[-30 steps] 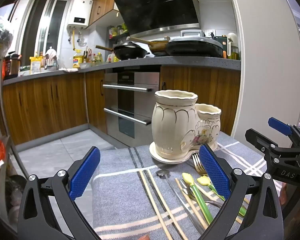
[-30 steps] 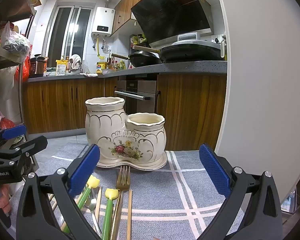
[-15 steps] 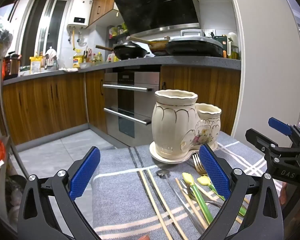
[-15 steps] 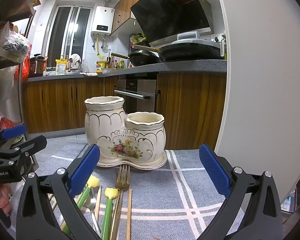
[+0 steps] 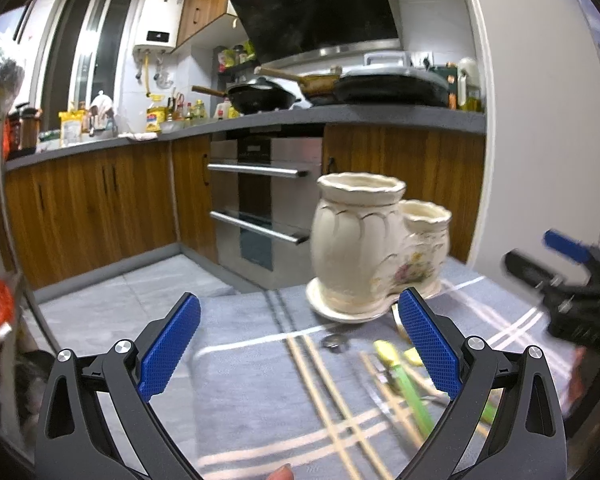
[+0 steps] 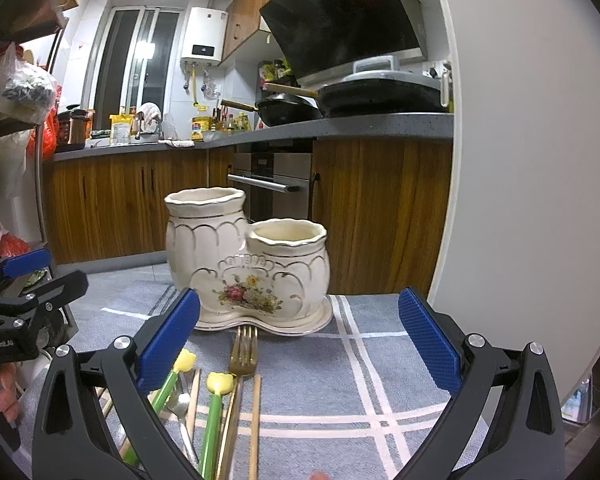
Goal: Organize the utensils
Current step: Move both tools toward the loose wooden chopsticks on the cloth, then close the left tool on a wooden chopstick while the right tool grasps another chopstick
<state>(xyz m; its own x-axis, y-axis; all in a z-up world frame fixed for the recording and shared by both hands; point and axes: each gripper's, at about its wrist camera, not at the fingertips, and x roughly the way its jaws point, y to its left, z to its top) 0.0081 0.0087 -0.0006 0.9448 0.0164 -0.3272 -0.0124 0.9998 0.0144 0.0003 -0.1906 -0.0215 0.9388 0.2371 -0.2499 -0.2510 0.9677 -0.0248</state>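
The left tool (image 5: 298, 342) hangs released, its blue pads spread wide with nothing between them, low in the frame above the grey checked cloth (image 5: 252, 384) that covers the surface. The right tool (image 6: 299, 340) is likewise released and grasps nothing. Between the right tool's pads, in the lower centre of its view, lie a gold fork (image 6: 242, 350), two green-handled utensils with yellow tips (image 6: 216, 404) and wooden chopsticks (image 6: 254, 420), side by side on the cloth. The fork's tines nearly touch the saucer of the cream two-pot ceramic holder (image 6: 246, 264), which stands upright at mid-frame. In the left view the holder (image 5: 364, 248) is right of centre.
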